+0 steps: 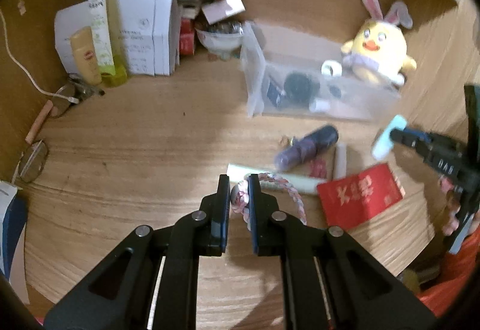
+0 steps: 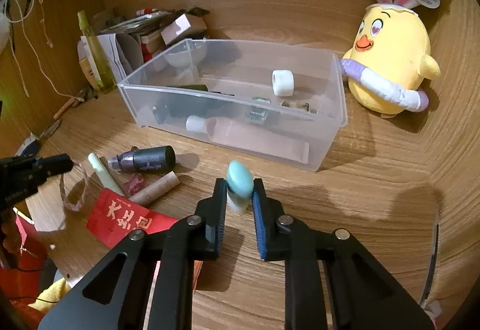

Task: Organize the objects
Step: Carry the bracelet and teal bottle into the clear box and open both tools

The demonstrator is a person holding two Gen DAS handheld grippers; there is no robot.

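My left gripper [image 1: 239,186] is shut on a pink and white braided cord [image 1: 282,183], which trails right over the wooden desk; the cord also shows in the right wrist view [image 2: 72,195]. My right gripper [image 2: 239,190] is shut on a small tube with a light blue cap [image 2: 239,183], held above the desk in front of the clear plastic bin [image 2: 336,119]. It also shows in the left wrist view [image 1: 387,136]. The bin [image 1: 255,71] holds a pink tube [image 2: 258,134], a white tape roll [image 2: 283,83] and dark items.
On the desk lie a dark purple bottle [image 2: 144,161], a beige stick [image 2: 156,189], a pale green tube [image 2: 100,172] and a red packet [image 2: 126,222]. A yellow chick plush [image 2: 390,59] stands right of the bin. Bottles [image 1: 102,29], white boxes [image 1: 144,32] and glasses [image 1: 33,161] crowd the left.
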